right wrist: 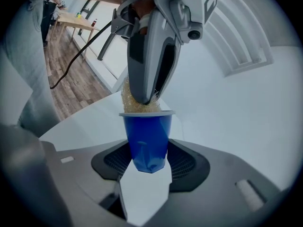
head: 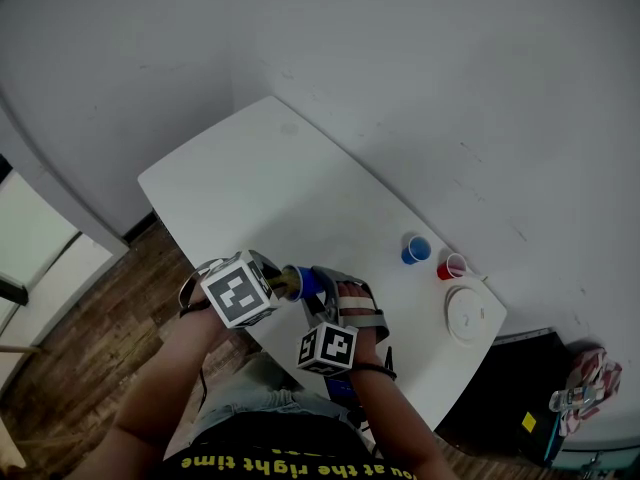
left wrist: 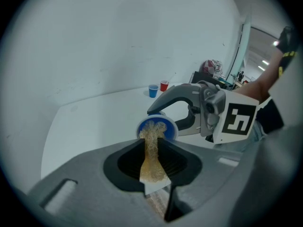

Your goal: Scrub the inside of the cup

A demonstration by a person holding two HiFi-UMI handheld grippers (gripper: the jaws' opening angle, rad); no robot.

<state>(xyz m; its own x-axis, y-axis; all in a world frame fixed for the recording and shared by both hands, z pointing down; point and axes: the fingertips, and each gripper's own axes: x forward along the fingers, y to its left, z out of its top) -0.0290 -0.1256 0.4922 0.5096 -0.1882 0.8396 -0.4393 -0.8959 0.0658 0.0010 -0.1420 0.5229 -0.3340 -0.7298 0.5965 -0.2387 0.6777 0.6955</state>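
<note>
Recorded over near edge of white table [head: 300,183]. Clamped in right gripper [right wrist: 144,163], jaws pressing lower sides: blue cup [right wrist: 144,134], held off the tabletop, mouth facing left gripper [left wrist: 152,161]. Pinched narrow in left gripper: yellow sponge strip [left wrist: 152,150], front end pushed into cup mouth. Farther along table: small blue cup [head: 416,250], red cup [head: 451,266].

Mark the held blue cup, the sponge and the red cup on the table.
held blue cup [right wrist: 146,141]: right gripper view, middle of its side wall.
sponge [left wrist: 152,159]: left gripper view, its middle stretch.
red cup [head: 451,266]: head view, its open mouth.
</note>
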